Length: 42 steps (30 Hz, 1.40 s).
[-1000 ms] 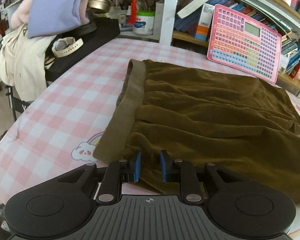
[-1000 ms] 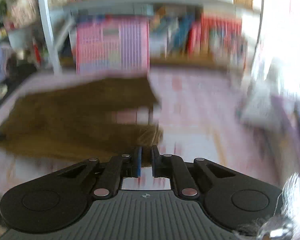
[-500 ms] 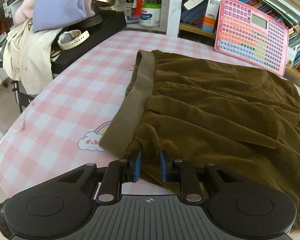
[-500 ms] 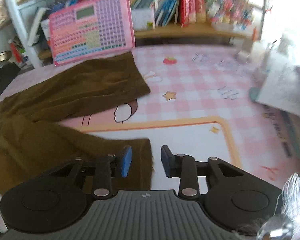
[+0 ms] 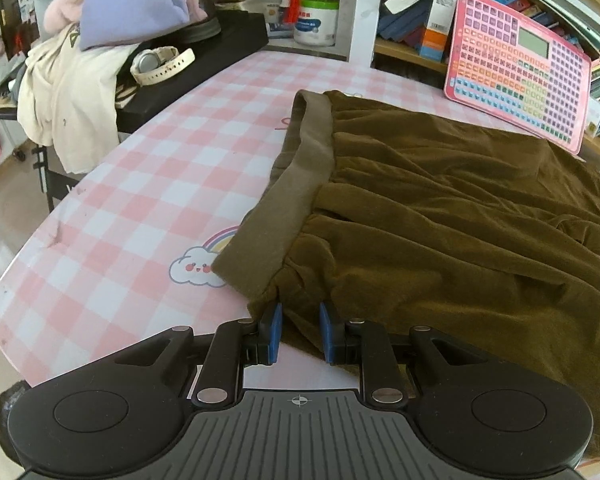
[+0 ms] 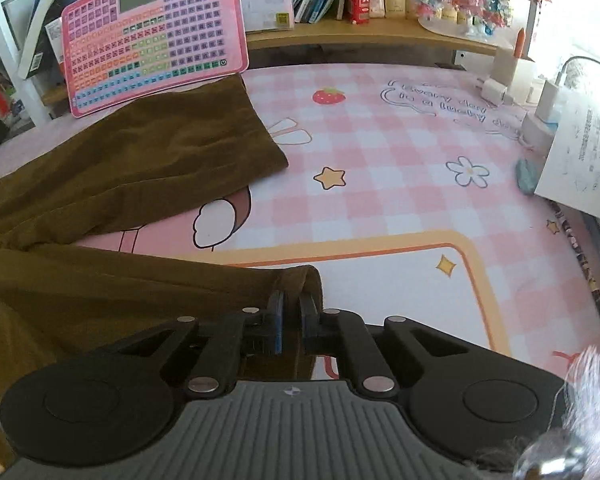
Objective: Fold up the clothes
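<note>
My left claw (image 5: 299,330) pinches the brown trousers (image 5: 440,216) just beside their waistband (image 5: 296,176). My right claw (image 6: 291,314) is closing on the near leg's hem (image 6: 304,280). The trousers sprawl across the pink checked table (image 5: 140,200), the pink keypad toy (image 6: 152,32) propped beyond them.

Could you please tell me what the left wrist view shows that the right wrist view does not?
Only the left wrist view shows the trousers' waistband, the wristwatch and the left gripper at the waist edge. Only the right wrist view shows a trouser leg hem between the closing right gripper, and the chargers. Both show the brown trousers, the pink keyboard toy and the checked tabletop.
</note>
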Motion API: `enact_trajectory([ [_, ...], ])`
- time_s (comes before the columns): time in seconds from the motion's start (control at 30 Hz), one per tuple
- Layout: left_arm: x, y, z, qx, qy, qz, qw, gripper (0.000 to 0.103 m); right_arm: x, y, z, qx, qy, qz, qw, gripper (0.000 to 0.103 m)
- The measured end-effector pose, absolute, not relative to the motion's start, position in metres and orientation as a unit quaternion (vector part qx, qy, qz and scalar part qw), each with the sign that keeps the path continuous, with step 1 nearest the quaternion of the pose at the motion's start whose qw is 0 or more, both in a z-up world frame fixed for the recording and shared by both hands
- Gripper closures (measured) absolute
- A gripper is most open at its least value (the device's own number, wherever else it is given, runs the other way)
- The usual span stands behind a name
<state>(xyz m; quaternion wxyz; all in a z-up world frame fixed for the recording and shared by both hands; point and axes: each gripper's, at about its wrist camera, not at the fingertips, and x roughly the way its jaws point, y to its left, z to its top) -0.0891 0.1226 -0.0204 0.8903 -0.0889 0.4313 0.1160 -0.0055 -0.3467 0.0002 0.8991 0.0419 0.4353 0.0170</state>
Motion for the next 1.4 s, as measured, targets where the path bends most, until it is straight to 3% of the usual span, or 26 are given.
enact_trajectory([
  [0.03,-0.090,0.123,-0.019,-0.091,0.430,0.114,0.891,0.081,-0.012,-0.347,0.006,0.037,0.427,0.011,0.904,0.079],
  [0.17,-0.104,0.129,-0.010,-0.113,0.410,0.113,0.898,0.080,-0.057,-0.343,0.024,0.018,0.403,0.039,0.914,0.079],
  [0.43,-0.112,0.149,-0.004,-0.167,0.383,0.135,0.898,0.080,-0.139,-0.302,0.014,-0.031,0.438,0.142,0.887,0.083],
  [0.5,-0.110,0.148,-0.005,-0.169,0.383,0.139,0.897,0.080,-0.144,-0.297,0.005,-0.034,0.461,0.141,0.875,0.087],
  [0.73,-0.114,0.157,-0.007,-0.195,0.380,0.157,0.890,0.080,-0.151,-0.299,0.006,-0.064,0.490,0.158,0.855,0.088],
  [0.83,-0.117,0.167,-0.011,-0.230,0.378,0.178,0.879,0.068,-0.151,-0.294,0.006,-0.080,0.487,0.156,0.855,0.087],
  [1.1,-0.104,0.180,-0.024,-0.342,0.363,0.204,0.842,0.067,-0.151,-0.296,0.004,-0.074,0.489,0.152,0.856,0.087],
  [1.2,-0.095,0.180,-0.029,-0.357,0.357,0.220,0.835,0.076,-0.151,-0.297,0.004,-0.066,0.489,0.148,0.857,0.087],
  [1.27,-0.091,0.174,-0.023,-0.336,0.355,0.228,0.842,0.094,-0.151,-0.298,0.004,-0.061,0.489,0.145,0.858,0.087],
  [1.4,-0.097,0.153,0.010,-0.252,0.299,0.194,0.900,0.095,-0.152,-0.299,0.004,-0.051,0.488,0.140,0.860,0.087],
])
